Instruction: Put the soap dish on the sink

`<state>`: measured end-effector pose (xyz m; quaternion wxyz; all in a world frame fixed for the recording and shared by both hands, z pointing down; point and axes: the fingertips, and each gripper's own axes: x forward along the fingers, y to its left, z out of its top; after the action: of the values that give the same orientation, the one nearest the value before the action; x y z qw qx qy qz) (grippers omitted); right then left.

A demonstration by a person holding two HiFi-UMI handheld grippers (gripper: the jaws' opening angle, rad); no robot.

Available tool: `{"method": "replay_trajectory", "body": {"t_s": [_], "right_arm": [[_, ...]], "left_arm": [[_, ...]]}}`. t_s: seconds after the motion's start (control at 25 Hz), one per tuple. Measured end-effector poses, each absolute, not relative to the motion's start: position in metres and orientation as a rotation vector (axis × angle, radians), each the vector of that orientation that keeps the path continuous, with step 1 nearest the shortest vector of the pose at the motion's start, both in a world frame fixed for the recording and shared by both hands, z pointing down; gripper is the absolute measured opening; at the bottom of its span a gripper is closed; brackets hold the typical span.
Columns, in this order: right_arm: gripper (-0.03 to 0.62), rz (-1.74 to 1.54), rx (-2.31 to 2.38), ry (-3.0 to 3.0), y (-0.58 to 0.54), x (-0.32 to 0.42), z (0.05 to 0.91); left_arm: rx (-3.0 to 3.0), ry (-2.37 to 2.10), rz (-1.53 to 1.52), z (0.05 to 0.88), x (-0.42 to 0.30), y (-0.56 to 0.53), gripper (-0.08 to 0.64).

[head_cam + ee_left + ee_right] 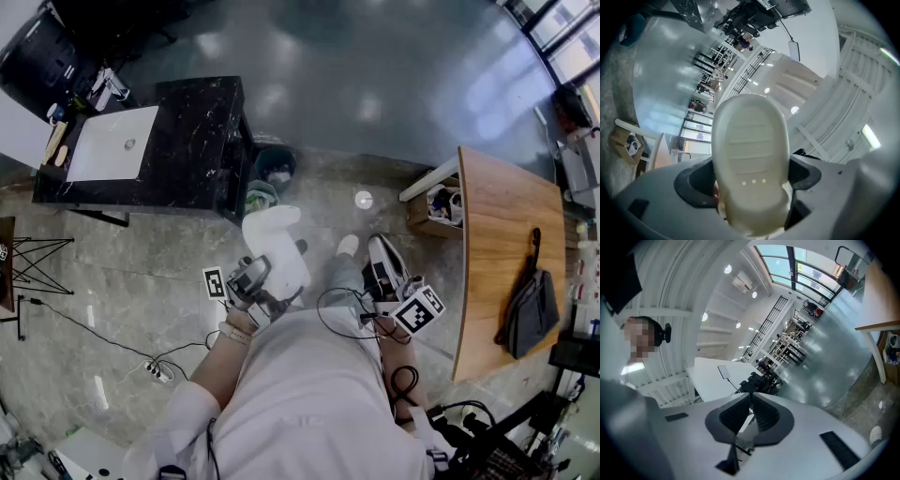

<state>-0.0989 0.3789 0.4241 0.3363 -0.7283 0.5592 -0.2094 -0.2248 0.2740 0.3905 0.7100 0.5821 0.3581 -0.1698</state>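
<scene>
A white oval soap dish (275,246) is held up in front of the person's body, with my left gripper (263,280) shut on its near end. In the left gripper view the soap dish (751,154) fills the middle, ribbed face toward the camera, and both dark pads of the left gripper (752,180) press on its sides; it tilts upward toward the ceiling. The white sink (105,148) sits in a black marble counter (199,131) at the far upper left, well away from the dish. My right gripper (382,258) is shut and holds nothing; in its own view the right gripper (750,401) has its pads together.
A round bin (275,169) stands beside the counter's right end. A wooden table (497,234) with a black bag (530,309) stands at the right. Cables and a power strip (156,372) lie on the stone floor at the left. Small items (56,145) rest by the basin's left edge.
</scene>
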Motion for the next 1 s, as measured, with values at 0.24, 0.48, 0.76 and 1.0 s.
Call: {"method": "replay_trajectory", "body": {"t_s": [0.24, 0.48, 0.76, 1.0], "right_arm": [[0.035, -0.565, -1.872, 1.464, 0.353, -0.083, 0.433], [0.035, -0.61, -1.837, 1.482, 0.323, -0.044, 0.446], [0.035, -0.686, -1.781, 1.53, 0.275, 0.028, 0.454], [0.035, -0.748, -1.716, 1.607, 0.223, 0.11, 0.452]], "left_arm": [[1.31, 0.779, -0.381, 0.395, -0.213, 0.253, 0.456], [1.323, 0.728, -0.389, 0.403, -0.177, 0.229, 0.456], [1.34, 0.64, -0.449, 0.408, -0.114, 0.187, 0.456], [1.383, 0.549, -0.507, 0.409, -0.043, 0.146, 0.456]]}}
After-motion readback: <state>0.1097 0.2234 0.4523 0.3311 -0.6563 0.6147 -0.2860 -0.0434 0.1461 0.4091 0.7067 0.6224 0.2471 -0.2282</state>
